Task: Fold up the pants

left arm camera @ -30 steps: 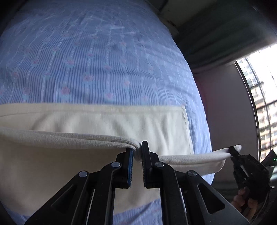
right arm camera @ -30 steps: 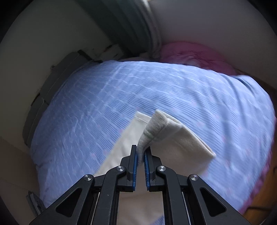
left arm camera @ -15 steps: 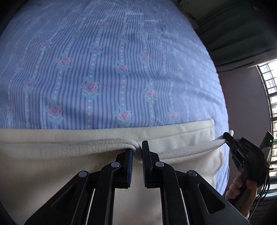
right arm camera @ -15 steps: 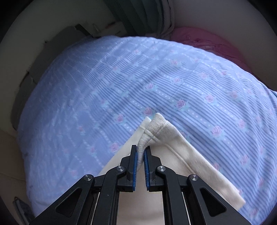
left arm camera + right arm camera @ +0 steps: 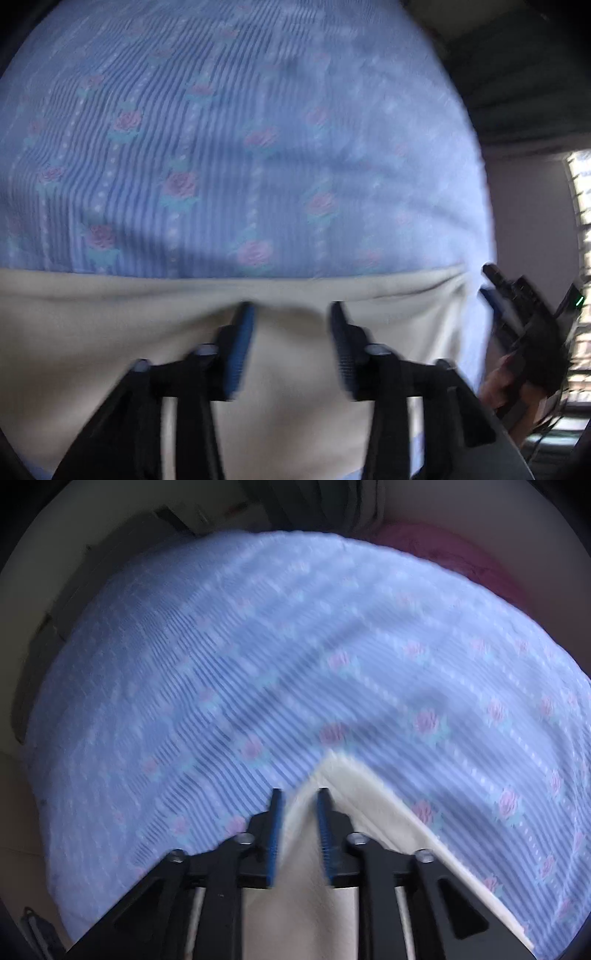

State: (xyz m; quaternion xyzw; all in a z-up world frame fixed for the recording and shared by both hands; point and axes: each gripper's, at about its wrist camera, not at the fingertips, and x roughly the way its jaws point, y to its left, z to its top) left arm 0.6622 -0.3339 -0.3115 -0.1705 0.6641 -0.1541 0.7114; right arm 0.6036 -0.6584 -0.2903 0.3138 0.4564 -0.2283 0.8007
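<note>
The left gripper (image 5: 291, 314) has two black fingers (image 5: 345, 343) of flat angular plates. Each finger carries a blue ribbed pad on its inner face and a round silver screw at the joint, with triangular cut-outs in the black arms toward 6 o'clock. The right gripper (image 5: 298, 801) is built the same way: black plates, blue ribbed pads, silver screws. In the left wrist view, at 3 o'clock, its black body shows a small green light and thin dark cables below the hand (image 5: 506, 384).

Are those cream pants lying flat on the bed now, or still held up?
Lying flat. The pants rest on the bed; both grippers, left and right, have just opened and pinch nothing.
</note>
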